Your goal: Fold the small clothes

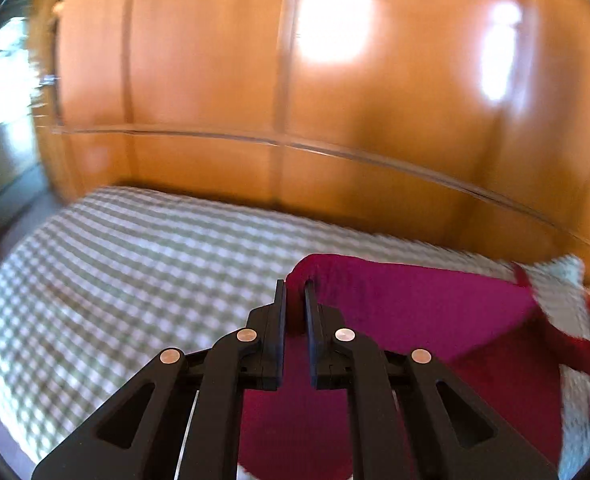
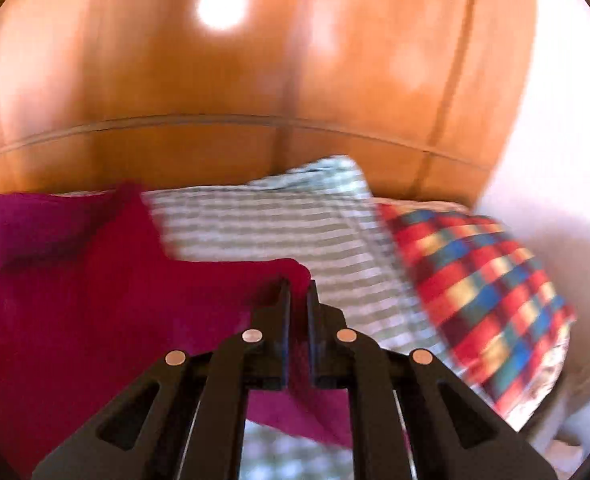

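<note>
Left gripper [image 1: 296, 286] is clamping one corner of the magenta garment [image 1: 415, 308]; right gripper [image 2: 298, 284] is clamping another corner. The garment is hanging lifted between them above the checked bedcover [image 1: 135, 260], near a plaid pillow [image 2: 475, 280]. Judgement: folding is only beginning; no completed fold is showing, laying and creasing are remaining

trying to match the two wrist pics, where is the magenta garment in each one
Left wrist: the magenta garment fills the lower right, one corner pinched in the left gripper.
Right wrist: it spreads across the left and centre, an edge pinched in the right gripper.
Shared landmark: the green checked bedcover below the wooden wardrobe.
</note>
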`<state>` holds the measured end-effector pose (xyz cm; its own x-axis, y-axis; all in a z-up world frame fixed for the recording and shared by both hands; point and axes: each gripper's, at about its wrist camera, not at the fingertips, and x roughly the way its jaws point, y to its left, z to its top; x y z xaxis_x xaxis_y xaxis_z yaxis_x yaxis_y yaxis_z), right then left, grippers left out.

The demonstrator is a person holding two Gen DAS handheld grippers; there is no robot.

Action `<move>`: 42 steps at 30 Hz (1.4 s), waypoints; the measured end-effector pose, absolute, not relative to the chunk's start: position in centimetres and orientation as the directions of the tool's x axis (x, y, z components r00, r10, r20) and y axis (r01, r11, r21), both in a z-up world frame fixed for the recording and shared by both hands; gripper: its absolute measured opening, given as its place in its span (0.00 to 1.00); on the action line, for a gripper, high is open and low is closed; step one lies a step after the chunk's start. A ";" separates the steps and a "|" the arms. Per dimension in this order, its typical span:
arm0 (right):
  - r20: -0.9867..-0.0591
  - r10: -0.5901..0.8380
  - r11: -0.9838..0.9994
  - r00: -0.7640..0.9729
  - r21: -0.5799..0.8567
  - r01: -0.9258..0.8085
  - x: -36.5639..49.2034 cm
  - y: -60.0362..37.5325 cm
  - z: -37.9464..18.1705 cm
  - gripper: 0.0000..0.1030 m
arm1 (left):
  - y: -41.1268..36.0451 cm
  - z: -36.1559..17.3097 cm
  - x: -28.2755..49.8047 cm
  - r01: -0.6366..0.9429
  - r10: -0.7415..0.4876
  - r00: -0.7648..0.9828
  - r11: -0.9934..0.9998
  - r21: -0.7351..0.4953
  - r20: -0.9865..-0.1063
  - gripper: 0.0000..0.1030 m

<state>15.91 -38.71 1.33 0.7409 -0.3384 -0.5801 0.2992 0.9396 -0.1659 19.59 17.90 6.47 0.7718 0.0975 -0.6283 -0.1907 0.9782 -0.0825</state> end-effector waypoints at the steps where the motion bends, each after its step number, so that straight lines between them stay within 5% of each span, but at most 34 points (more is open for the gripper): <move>1: -0.584 -0.366 0.928 0.724 -0.179 0.326 16.9 -39.9 1.2 0.06 | 18.5 6.5 20.4 -0.219 0.118 0.762 0.972 -0.082 -0.637 0.07; 6: -0.632 -0.460 0.880 0.623 -0.234 0.413 22.2 -43.7 -0.4 0.06 | 18.8 5.8 24.6 -0.311 0.226 0.707 0.950 -0.007 -0.670 0.07; 7: -0.647 -0.458 0.879 0.610 -0.229 0.418 23.0 -44.0 -0.9 0.10 | 18.6 5.4 25.2 -0.322 0.240 0.690 0.947 0.007 -0.683 0.07; 8: -0.659 -0.454 0.878 0.599 -0.218 0.426 23.7 -44.6 -1.4 0.25 | 18.4 4.9 25.9 -0.317 0.236 0.682 0.948 0.011 -0.693 0.08; 9: -0.655 -0.460 0.874 0.599 -0.214 0.436 23.9 -44.6 -1.7 0.38 | 18.3 4.6 26.2 -0.316 0.242 0.672 0.948 0.024 -0.700 0.12; 10: -0.648 -0.464 0.871 0.603 -0.209 0.445 23.7 -44.5 -1.7 0.62 | 18.2 4.3 26.3 -0.316 0.245 0.666 0.948 0.032 -0.705 0.32; 11: -0.634 -0.470 0.866 0.614 -0.198 0.459 23.2 -44.5 -1.7 0.74 | 18.3 3.9 25.9 -0.315 0.243 0.671 0.949 0.027 -0.701 0.59; 12: -0.624 -0.472 0.865 0.623 -0.192 0.463 22.8 -44.3 -1.6 0.75 | 18.6 3.6 25.7 -0.314 0.239 0.684 0.949 0.018 -0.689 0.68; 16: -0.637 -0.390 0.912 0.665 -0.166 0.376 19.2 -41.3 -1.8 0.83 | 19.4 2.1 22.6 -0.232 0.114 0.713 0.970 -0.079 -0.692 0.70; 22: -0.803 0.030 0.990 0.595 0.107 0.095 11.0 -35.8 -6.8 0.80 | 15.5 -2.7 15.3 0.071 -0.209 0.624 0.975 -0.211 -0.753 0.70; 27: -0.836 0.286 0.953 0.468 0.301 -0.042 5.3 -30.4 -10.4 0.63 | 11.8 -7.0 9.2 0.216 -0.424 0.482 0.906 -0.365 -0.767 0.70; 29: -0.834 0.338 0.937 0.436 0.342 -0.072 4.2 -28.7 -11.4 0.46 | 10.9 -8.2 7.8 0.220 -0.450 0.455 0.893 -0.393 -0.768 0.70; 30: -0.834 0.348 0.934 0.428 0.347 -0.083 4.0 -28.0 -11.7 0.44 | 10.5 -8.7 7.5 0.214 -0.450 0.446 0.893 -0.396 -0.774 0.67; 33: -0.836 0.329 0.944 0.439 0.303 -0.132 3.8 -26.1 -11.9 0.24 | 9.6 -10.0 7.0 0.175 -0.404 0.451 0.914 -0.365 -0.796 0.31; 34: -0.836 0.324 0.946 0.443 0.292 -0.141 3.9 -25.8 -11.7 0.15 | 9.4 -9.9 6.9 0.181 -0.422 0.441 0.906 -0.382 -0.792 0.06; 42: -0.785 0.273 0.962 0.556 0.214 -0.170 1.8 -29.6 -7.8 0.10 | 12.3 -6.9 3.6 0.162 -0.416 0.510 0.906 -0.391 -0.753 0.06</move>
